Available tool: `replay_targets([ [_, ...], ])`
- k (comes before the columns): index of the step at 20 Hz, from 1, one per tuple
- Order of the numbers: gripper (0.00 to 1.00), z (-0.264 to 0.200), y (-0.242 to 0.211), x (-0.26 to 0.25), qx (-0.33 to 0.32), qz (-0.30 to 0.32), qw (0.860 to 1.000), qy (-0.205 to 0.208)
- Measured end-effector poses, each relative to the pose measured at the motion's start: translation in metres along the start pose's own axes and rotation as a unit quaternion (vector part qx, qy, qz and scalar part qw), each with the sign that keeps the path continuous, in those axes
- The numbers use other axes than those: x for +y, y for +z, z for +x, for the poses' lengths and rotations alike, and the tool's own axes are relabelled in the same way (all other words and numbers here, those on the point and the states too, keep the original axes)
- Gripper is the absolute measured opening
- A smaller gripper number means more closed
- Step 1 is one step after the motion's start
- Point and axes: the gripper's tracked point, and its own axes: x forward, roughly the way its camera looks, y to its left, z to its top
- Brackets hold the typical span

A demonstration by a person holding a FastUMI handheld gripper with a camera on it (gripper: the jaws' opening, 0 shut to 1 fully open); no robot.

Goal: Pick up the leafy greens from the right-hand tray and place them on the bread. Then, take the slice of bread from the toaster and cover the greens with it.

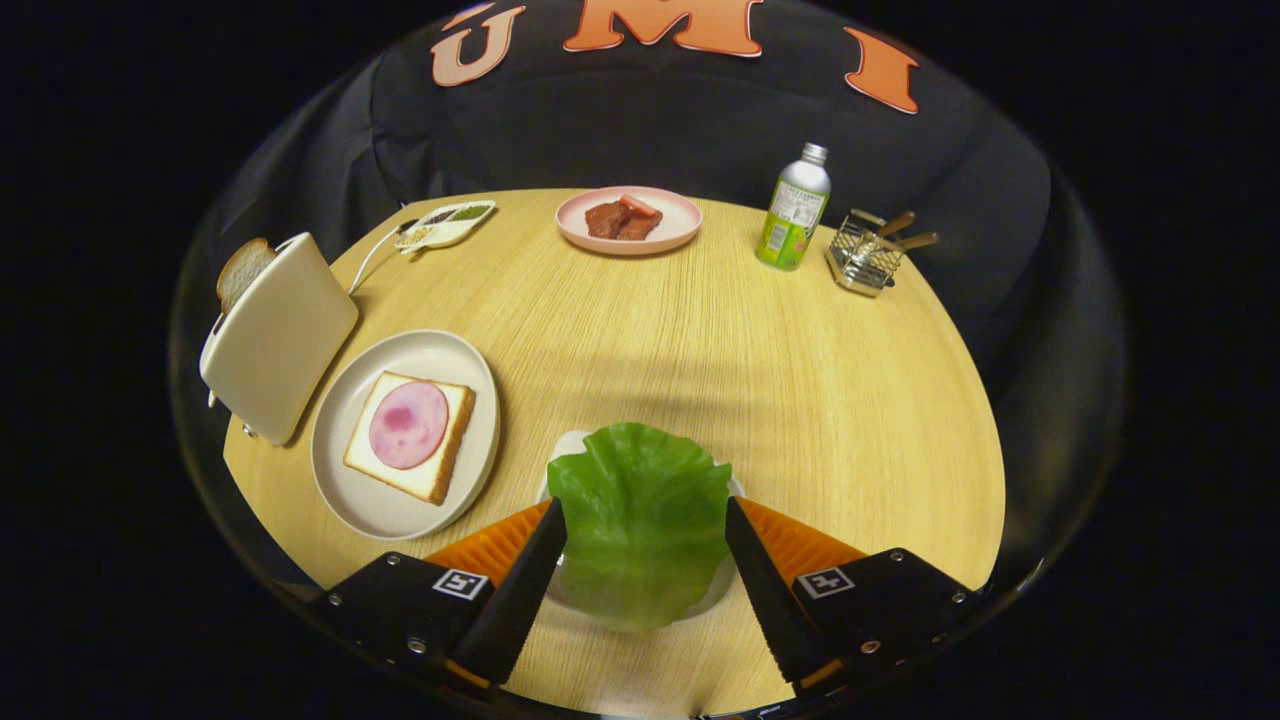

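Two risks stand out: the leaf (640, 520) is thin and floppy, so a shallow pinch may let it slip or fold, and its small tray (573, 445) may lift or skid with it on the surface (700, 340). Your tool (646, 525) stands wide apart, fingers (520, 590) flanking the leaf; whether they touch it cannot be told. Bread (452, 440) with ham waits on the plate (400, 515) beyond the left finger; the toaster (278, 340) holds the other slice (240, 270).

A green lettuce leaf (640, 520) lies between the fingers; ham-topped bread (410, 436) rests on a plate, another slice (243, 270) stands in the toaster (280, 340).
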Motion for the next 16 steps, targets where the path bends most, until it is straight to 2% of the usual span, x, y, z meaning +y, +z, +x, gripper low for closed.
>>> replay_targets([
  [5, 0.91, 0.024, -0.017, 0.006, 0.045, 0.015, 0.999, -0.004],
  [7, 0.87, 0.031, -0.021, 0.004, 0.052, 0.009, 0.999, -0.01],
  [9, 0.81, 0.033, -0.023, 0.01, 0.059, 0.026, 0.998, 0.0],
  [11, 0.71, 0.035, -0.022, 0.005, 0.068, 0.058, 0.996, -0.006],
  [12, 0.63, 0.035, -0.023, 0.005, 0.072, 0.067, 0.995, -0.009],
  [15, 0.38, 0.036, -0.021, 0.001, 0.073, 0.083, 0.994, -0.019],
  [16, 0.24, 0.037, -0.021, 0.0, 0.073, 0.09, 0.993, -0.022],
])
